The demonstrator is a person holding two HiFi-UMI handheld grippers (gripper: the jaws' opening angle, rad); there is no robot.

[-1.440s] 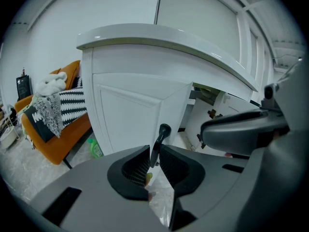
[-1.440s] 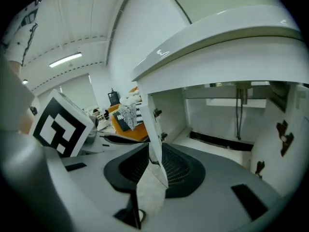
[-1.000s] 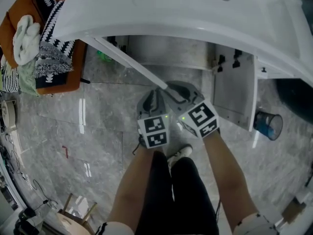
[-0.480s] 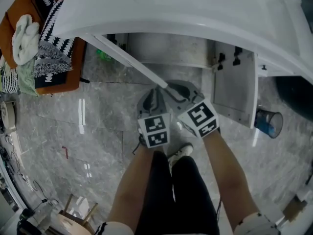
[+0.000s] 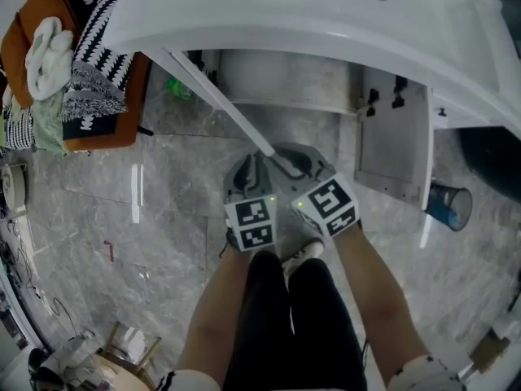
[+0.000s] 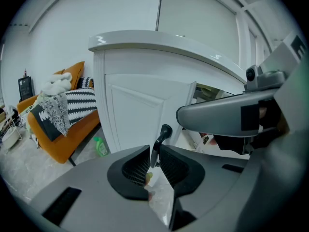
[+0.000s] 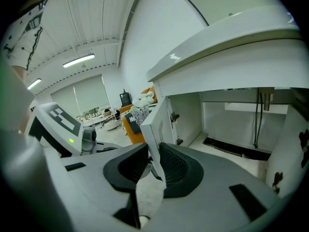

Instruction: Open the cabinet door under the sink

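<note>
left gripper view: left gripper (image 6: 153, 161) clamps door handle (image 6: 162, 136) to pull | right gripper (image 7: 153, 164) pinches cabinet door (image 7: 150, 128) edge, likely steadying

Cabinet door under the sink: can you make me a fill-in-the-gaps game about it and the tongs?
The left tongs are shut on the cabinet door's black ____.
The right tongs pinch the same door's free ____.
The sofa is coloured ____.
The bottle next to the sofa is ____.
Missing words: handle, edge, orange, green.
</note>
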